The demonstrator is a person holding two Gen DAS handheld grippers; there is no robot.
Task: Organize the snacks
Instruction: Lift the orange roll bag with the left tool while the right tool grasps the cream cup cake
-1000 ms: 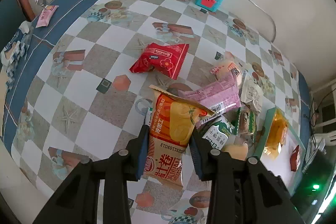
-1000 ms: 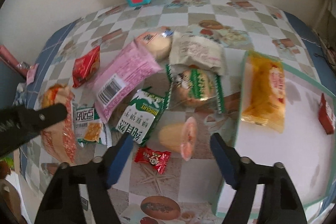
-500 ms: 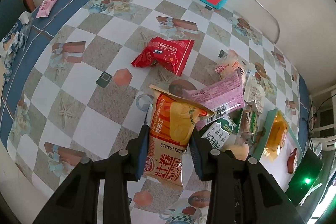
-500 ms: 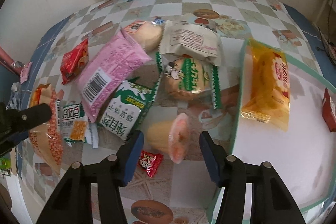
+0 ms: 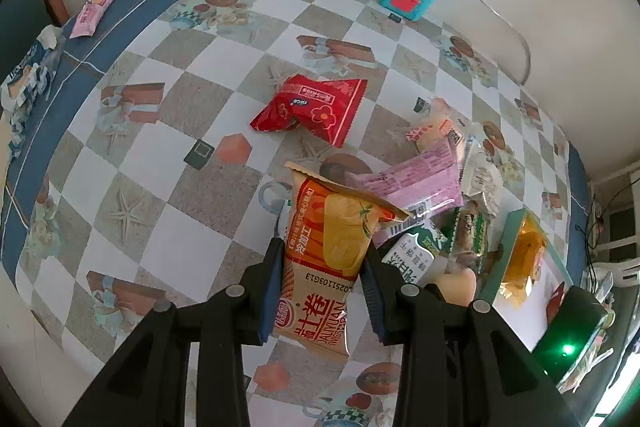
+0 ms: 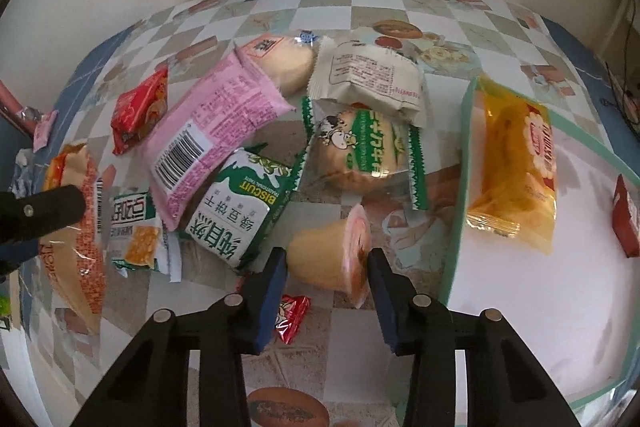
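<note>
While the jelly cup (image 6: 332,259) lies on its side on the worktop (image 6: 360,331), pink lid toward the tray, my right jaws are closing around it: body against one blue pad, lid rim near the other. I can't yet see both pads pressing, so I judge the grip unfinished. To do it well I'd keep squeezing until the cup's wall, not just the thin lid rim, is pinched; the smooth, tapered plastic will likely squirt out if I catch it only at the edge. The small red candy (image 6: 294,313) lies just beside my near pad, and I'd avoid trapping it.

Beyond the cup, the green biscuit pack (image 6: 236,211) is close on one side and the green-rimmed tray (image 6: 456,227) on the other, with the yellow cake packet (image 6: 516,167) already in it. That tray is where I judge the cup belongs.

My left jaws are clamped on the orange Swiss-roll packet (image 5: 326,259), held upright above the worktop near the pink packet (image 5: 416,183). The red packet (image 5: 316,107) lies well apart.
</note>
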